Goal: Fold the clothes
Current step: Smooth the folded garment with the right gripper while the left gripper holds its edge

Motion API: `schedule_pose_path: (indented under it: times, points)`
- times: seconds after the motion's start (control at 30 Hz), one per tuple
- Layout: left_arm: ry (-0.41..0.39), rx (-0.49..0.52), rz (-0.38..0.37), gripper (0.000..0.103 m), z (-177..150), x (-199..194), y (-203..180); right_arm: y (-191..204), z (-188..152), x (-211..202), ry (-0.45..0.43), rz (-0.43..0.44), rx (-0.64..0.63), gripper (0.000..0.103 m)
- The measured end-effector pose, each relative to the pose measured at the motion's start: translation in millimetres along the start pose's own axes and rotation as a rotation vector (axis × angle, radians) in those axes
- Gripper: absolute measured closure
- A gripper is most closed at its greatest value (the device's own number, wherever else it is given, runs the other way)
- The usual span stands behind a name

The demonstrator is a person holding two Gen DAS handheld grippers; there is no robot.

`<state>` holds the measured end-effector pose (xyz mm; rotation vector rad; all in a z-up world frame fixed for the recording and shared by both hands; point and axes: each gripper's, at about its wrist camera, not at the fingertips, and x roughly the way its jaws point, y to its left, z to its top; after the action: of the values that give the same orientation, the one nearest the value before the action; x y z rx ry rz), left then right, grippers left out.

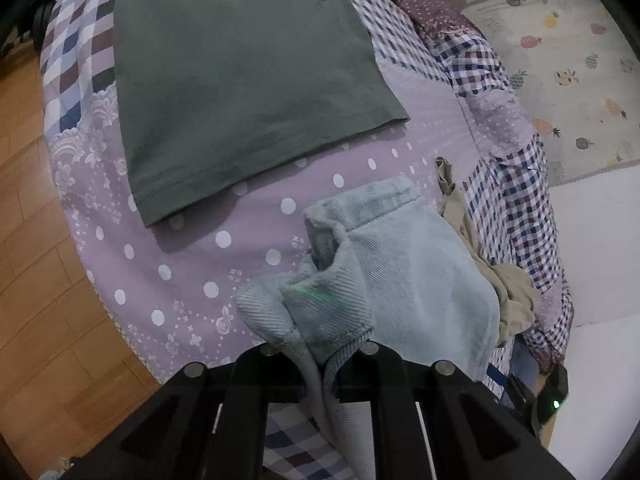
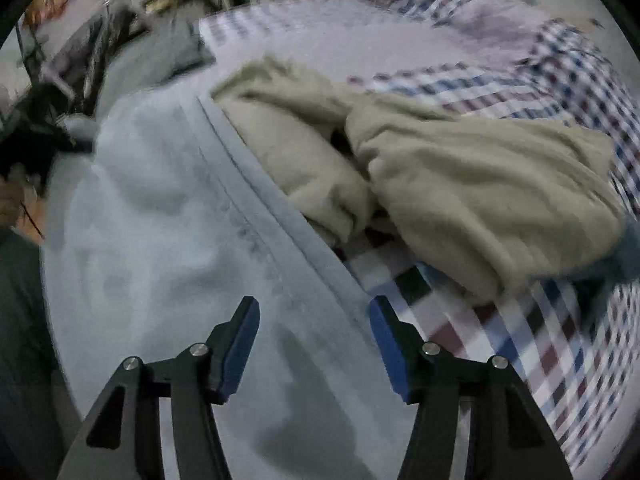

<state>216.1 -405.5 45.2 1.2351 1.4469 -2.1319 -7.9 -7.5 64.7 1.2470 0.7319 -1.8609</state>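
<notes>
Firmly, the left gripper (image 1: 320,354) clamps the pale blue garment's (image 1: 416,276) bunched hem. Right gripper (image 2: 314,338) hovers spread above it, beige clothes (image 2: 472,184) just beside; bare bedspread (image 1: 208,264) left.

Pale blue jeans (image 1: 416,280) bunched at 6 o'clock on bed; grey tee (image 1: 240,80) flat at 12; beige garment (image 2: 460,184) crumpled at 3.

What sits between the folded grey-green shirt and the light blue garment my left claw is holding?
Only bare bedspread, lilac with white dots, shows between the grey-green shirt and the light blue garment in the left wrist view.
</notes>
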Motion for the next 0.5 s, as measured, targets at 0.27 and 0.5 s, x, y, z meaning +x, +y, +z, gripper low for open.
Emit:
schedule_pose_path:
  times: [0.27, 0.5]
  points:
    - [-0.158, 0.162, -0.126, 0.095, -4.3, -33.0, -27.9, 13.5, -2.6, -27.3, -0.092, -0.134, -0.021, 0.100]
    - [-0.016, 0.060, -0.024, 0.095, -1.0, -4.0, -6.8, 12.6, -5.8, -41.3, -0.109, -0.258, 0.055, 0.098]
